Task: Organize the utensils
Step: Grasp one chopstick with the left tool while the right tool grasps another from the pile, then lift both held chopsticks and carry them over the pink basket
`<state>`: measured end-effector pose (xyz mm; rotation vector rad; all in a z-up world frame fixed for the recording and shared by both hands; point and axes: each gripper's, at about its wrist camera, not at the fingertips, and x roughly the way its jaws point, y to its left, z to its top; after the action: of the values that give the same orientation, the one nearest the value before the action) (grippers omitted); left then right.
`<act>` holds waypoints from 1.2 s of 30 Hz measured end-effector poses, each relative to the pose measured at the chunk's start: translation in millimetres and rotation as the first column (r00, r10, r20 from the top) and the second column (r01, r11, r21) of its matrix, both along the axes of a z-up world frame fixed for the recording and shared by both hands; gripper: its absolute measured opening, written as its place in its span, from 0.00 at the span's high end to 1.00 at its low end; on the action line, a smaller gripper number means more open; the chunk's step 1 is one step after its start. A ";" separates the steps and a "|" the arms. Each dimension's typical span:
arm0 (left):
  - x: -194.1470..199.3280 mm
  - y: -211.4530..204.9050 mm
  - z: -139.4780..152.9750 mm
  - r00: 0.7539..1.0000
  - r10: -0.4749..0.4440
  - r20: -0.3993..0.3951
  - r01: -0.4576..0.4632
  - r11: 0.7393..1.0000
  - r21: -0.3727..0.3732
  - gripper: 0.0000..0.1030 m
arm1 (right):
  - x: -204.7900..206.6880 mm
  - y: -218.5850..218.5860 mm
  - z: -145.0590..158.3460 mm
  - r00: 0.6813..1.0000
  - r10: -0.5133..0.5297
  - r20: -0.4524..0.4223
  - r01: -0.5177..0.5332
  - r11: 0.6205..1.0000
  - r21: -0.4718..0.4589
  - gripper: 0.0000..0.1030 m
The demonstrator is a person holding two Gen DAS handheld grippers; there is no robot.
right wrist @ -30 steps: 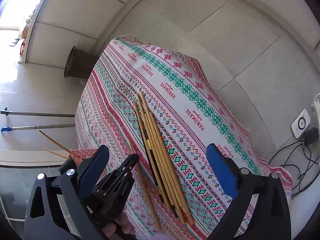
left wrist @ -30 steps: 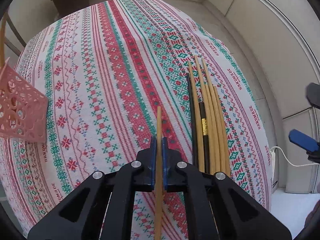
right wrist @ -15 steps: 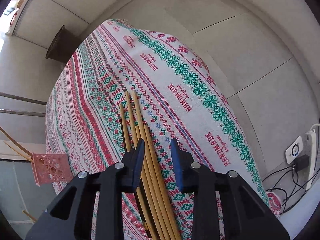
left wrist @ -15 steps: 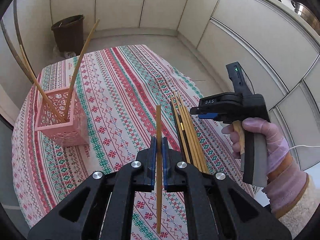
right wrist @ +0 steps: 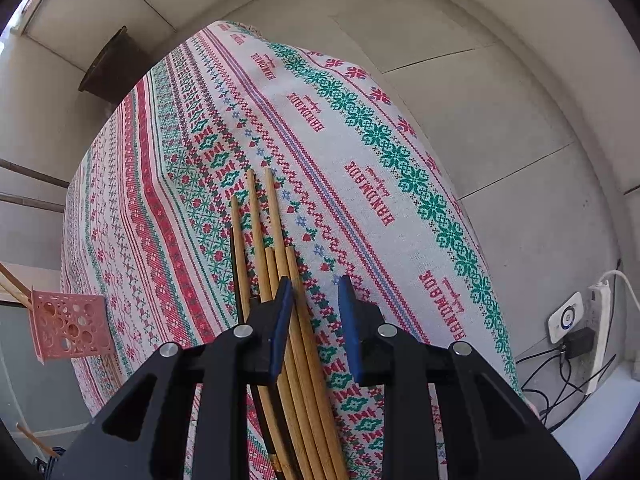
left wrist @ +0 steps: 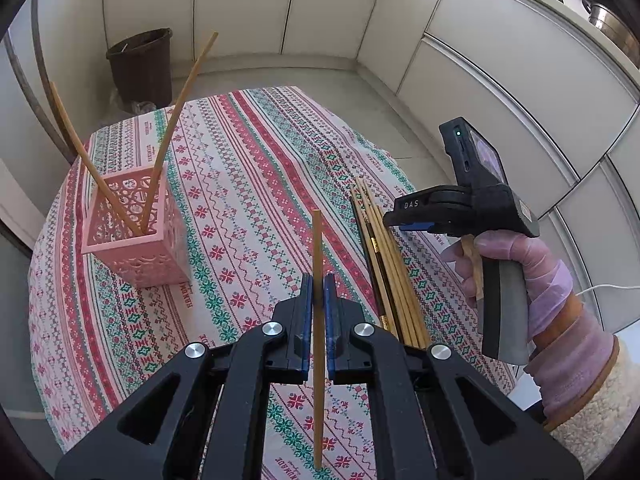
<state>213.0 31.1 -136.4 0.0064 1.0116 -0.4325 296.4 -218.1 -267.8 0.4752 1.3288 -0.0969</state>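
The bundle of chopsticks (right wrist: pixel 280 280) lies on the patterned tablecloth (left wrist: pixel 248 184), mostly pale bamboo sticks with a dark one along its left edge. The right gripper (right wrist: pixel 314 312) hangs over the near part of that bundle, pointing steeply down. Its jaws have just been closing from a wide spread; a gap shows between the blue pads, the left pad sits over the bamboo sticks, and the rightmost stick runs through the gap. I cannot see the pads pressing on any stick. A gloved hand (left wrist: pixel 516 264) holds that tool by its grip.

The left gripper (left wrist: pixel 318 304) has its jaws pressed tight on a single bamboo chopstick (left wrist: pixel 318 264), which sticks out above and below the pads, held in the air above the cloth.

Towards the left edge of the table stands the pink perforated basket (left wrist: pixel 136 236), upright, with two bamboo chopsticks (left wrist: pixel 168 140) in it, leaning apart in a V against opposite sides.

Compared with a second ago, the left tool has risen, so the basket and the room's cabinets show in full. The right tool, then off to the side, is now down over the bundle. A brown bin (left wrist: pixel 140 64) stands on the floor beyond the table.
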 end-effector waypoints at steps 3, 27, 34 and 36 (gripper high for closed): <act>-2.1 0.3 1.5 1.000 0.000 0.008 0.000 1.000 0.004 0.95 | 0.4 1.7 -1.1 1.000 0.013 -0.005 -0.013 1.000 -0.027 0.84; -33.8 27.9 69.7 0.981 0.059 0.185 -0.041 0.994 -0.099 0.95 | -71.9 -6.3 126.0 0.951 0.039 0.307 -0.015 0.997 -0.078 0.95; -43.5 45.3 119.2 0.952 0.127 0.277 -0.084 0.983 -0.163 0.96 | -96.6 -0.1 189.9 0.890 0.041 0.454 -0.010 0.998 -0.070 0.95; -42.9 51.6 134.5 0.941 0.148 0.303 -0.095 0.979 -0.183 0.96 | -97.0 5.6 208.1 0.869 0.041 0.493 -0.010 0.998 -0.065 0.95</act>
<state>170.1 82.8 -1.9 -0.1325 0.6542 -0.3867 199.3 -212.5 -59.6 0.3962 0.8226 0.0088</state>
